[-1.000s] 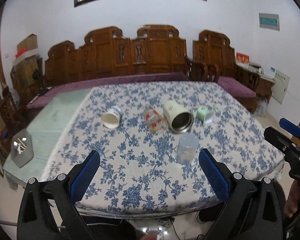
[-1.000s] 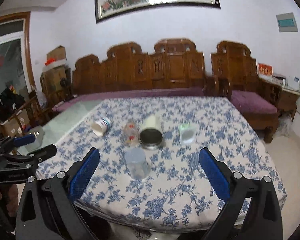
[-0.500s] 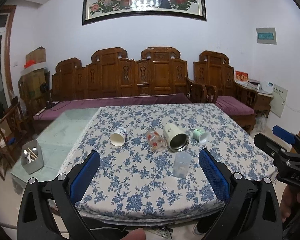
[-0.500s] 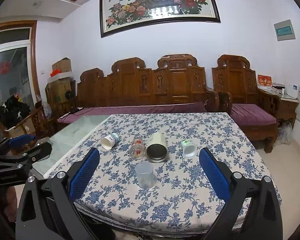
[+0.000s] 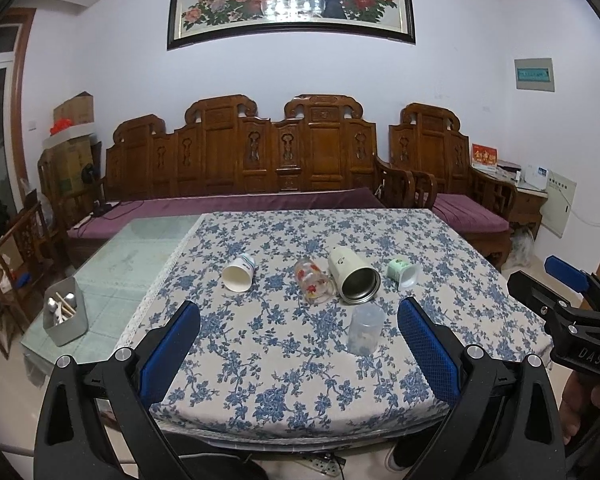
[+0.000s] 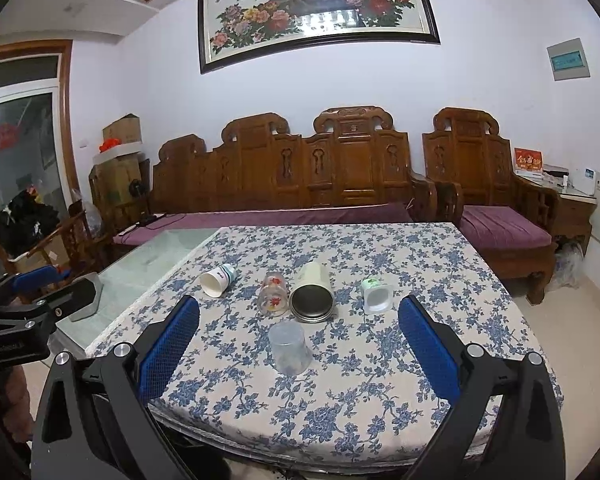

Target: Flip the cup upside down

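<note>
Holding both grippers back from the counter [image 5: 260, 364], you have the left gripper [image 5: 299, 354] and right gripper [image 6: 299, 354] with jaws wide open, gripping nothing. Already inverted, the clear plastic cup [image 6: 289, 347] stands in front of the steel tumbler [image 6: 313, 293], so the flip looks done. Beside the tumbler lie a floral glass [image 6: 274, 294], a paper cup [image 6: 217, 279] and a green-banded cup [image 6: 376, 294], none blocking.

Home living rm: carved wood sofa [image 5: 260, 160], framed peony painting [image 5: 292, 0], floral-cloth table [image 5: 284, 360].
</note>
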Demonstrator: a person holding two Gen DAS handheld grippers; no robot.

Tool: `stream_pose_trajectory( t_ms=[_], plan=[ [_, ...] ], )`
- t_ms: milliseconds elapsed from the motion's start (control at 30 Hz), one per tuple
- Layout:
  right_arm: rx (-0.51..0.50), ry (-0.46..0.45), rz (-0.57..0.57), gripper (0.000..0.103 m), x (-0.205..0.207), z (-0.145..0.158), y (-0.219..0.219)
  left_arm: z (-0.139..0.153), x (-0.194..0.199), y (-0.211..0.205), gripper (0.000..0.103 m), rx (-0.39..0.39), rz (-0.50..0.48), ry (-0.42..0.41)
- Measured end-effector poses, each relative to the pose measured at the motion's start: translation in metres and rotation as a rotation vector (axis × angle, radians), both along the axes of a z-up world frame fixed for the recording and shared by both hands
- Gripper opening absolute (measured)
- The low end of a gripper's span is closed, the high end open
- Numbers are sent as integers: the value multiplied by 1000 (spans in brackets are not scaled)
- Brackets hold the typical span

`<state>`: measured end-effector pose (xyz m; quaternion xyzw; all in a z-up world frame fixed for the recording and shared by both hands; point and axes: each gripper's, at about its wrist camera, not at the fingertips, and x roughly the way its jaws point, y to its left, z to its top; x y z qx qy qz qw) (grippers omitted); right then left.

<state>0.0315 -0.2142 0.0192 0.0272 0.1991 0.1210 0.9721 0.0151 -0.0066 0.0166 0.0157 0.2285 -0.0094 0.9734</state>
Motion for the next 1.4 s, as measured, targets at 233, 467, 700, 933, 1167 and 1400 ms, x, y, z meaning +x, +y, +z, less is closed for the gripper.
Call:
stream_pose_trajectory(
  t_ms=[233, 467, 700, 933, 1167, 1400],
  plan=[
    [-5, -4, -5, 100, 1, -2, 2, 2, -1, 0, 95, 2, 1, -3],
    [-6, -6, -6, 100, 0, -3, 2, 3, -3, 0, 95, 9, 8, -9],
    [-1, -8, 3, 100, -1, -3, 4, 5, -4, -2, 95, 14, 13, -15],
    [3, -9, 6, 100, -2, -3, 5, 5, -4, -1, 95, 14, 12, -16],
    [3, -10, 8, 100, -3, -2, 6, 8, -7, -2, 95, 15, 11, -22],
    [4, -8, 8, 100, -3, -2, 6, 9, -7, -2, 95, 16, 11, -24]
  ],
)
